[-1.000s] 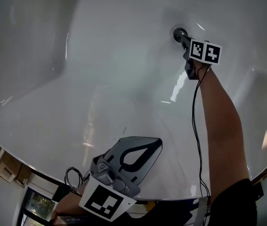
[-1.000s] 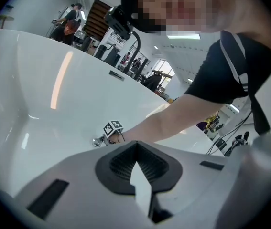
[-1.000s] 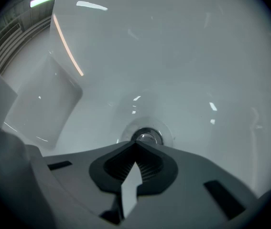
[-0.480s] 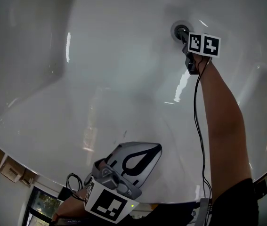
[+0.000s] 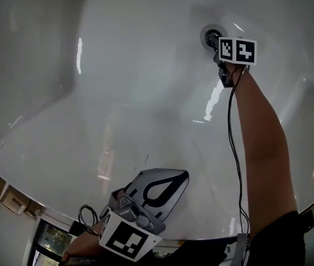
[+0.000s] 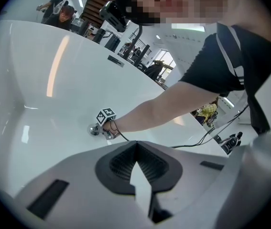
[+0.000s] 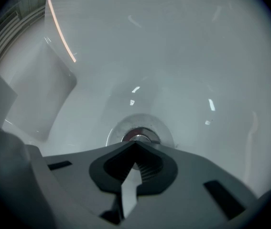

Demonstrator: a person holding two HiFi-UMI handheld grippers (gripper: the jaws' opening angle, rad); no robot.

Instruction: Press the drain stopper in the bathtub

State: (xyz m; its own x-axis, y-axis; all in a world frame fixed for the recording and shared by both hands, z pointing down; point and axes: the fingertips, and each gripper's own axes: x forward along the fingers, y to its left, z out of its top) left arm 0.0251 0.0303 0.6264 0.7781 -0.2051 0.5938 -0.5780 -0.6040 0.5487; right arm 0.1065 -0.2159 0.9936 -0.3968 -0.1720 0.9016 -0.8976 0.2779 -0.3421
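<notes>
The chrome drain stopper (image 5: 210, 37) sits in its metal ring in the white bathtub floor (image 5: 145, 65), at the far right in the head view. My right gripper (image 5: 217, 45) is shut with nothing in it, and its tips rest at the stopper's near edge. In the right gripper view the stopper (image 7: 138, 135) shows just past the closed tips of the right gripper (image 7: 135, 145). My left gripper (image 5: 182, 175) hangs shut and empty over the tub's near rim, far from the drain. The left gripper view shows the stopper (image 6: 94, 130) small in the distance beyond the left gripper (image 6: 136, 144).
The tub's curved walls (image 5: 29, 49) rise on the left and far sides. A black cable (image 5: 233, 148) runs along the person's right forearm (image 5: 262, 148). Beyond the tub rim (image 6: 125, 63), the left gripper view shows people and equipment in a room.
My right gripper has crept a little forward onto the stopper. The left gripper has sunk slightly toward the near rim.
</notes>
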